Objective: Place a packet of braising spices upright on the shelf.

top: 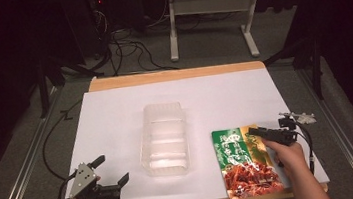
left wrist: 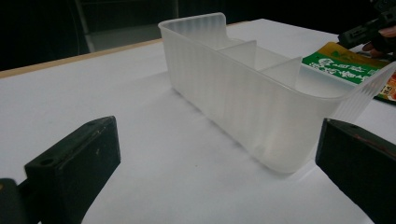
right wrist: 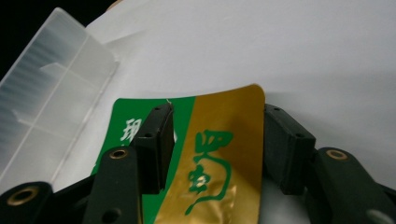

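Right gripper (right wrist: 215,149): jaws standing half apart, straddling the far right corner of the snack packet (top: 246,162), not yet pinching.
Left gripper (top: 106,175): hovering wide, holding nothing, near left.
Packet: lying flat, right of the clear tray (top: 164,137).
Risk: jaws closing on the thin edge are likely skidding off the foil.
Count: one packet, one tray, two grippers.
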`<state>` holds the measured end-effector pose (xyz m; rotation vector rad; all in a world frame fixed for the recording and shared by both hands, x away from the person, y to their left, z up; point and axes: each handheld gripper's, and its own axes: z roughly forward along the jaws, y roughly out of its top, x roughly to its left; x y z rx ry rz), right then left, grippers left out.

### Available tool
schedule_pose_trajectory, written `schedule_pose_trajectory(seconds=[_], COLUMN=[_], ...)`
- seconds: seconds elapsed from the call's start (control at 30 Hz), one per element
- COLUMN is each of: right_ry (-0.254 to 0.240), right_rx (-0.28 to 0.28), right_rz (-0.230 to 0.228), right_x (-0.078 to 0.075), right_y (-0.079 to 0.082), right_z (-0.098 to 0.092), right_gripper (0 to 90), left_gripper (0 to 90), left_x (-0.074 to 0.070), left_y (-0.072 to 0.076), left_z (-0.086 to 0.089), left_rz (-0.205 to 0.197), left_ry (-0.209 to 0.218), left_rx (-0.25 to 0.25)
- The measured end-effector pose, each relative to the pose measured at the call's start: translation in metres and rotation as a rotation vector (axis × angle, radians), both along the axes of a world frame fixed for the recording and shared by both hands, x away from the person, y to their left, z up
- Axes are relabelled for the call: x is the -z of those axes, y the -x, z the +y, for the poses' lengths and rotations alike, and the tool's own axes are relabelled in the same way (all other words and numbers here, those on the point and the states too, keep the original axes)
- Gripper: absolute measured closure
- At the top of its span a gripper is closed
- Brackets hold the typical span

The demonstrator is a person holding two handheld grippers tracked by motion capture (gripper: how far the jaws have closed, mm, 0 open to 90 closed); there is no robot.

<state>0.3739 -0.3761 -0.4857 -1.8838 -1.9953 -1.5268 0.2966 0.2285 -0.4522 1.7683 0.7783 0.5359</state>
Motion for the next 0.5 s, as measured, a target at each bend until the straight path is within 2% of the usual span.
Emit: schedule_pose_trajectory(seconds=[0.03,0.07,0.13,0.2,0.27,0.33,0.37,0.43,0.47,0.5], right_ry=[0.000,-0.007,0.004,0.032,0.081,0.086,0.095,0.093,0.089,0.089], right_rx=[-0.010,-0.043,-0.058,-0.055,-0.056,-0.055,-0.055,-0.059,-0.071,-0.071], right_rz=[-0.004,-0.026,-0.040,-0.033,-0.012,0.001,0.006,0.008,-0.001,-0.001], right_x=[-0.0009,-0.0039,-0.0062,-0.0050,-0.0018,-0.0007,-0.0012,-0.0011,-0.0021,-0.0021], right_y=[0.0016,0.0059,0.0090,0.0089,0.0068,0.0057,0.0051,0.0051,0.0063,0.0063], right_z=[-0.0001,0.0005,0.0011,0.0013,0.0027,0.0033,0.0039,0.0038,0.0027,0.0027], right_gripper=[52.4,56.1,57.7,59.9,60.2,62.2,68.3,70.3,79.6,79.6], left_gripper=[0.5,0.6,0.6,0.5,0.6,0.6,0.6,0.6,0.6,0.6], left_x=[0.0000,0.0000,0.0006,0.0010,0.0009,0.0009,0.0015,0.0018,0.0020,0.0022], left_y=[0.0000,-0.0001,-0.0003,-0.0007,-0.0006,-0.0006,-0.0009,-0.0012,-0.0016,-0.0020], left_z=[-0.0001,-0.0002,-0.0009,-0.0017,-0.0026,-0.0031,-0.0040,-0.0042,-0.0044,-0.0045], left_rz=[0.001,0.001,0.003,0.004,0.005,0.005,0.007,0.009,0.011,0.011], left_ry=[-0.003,-0.006,-0.008,-0.009,-0.012,-0.015,-0.017,-0.021,-0.021,-0.020], left_rx=[0.003,0.004,0.008,0.011,0.013,0.015,0.021,0.023,0.025,0.025])
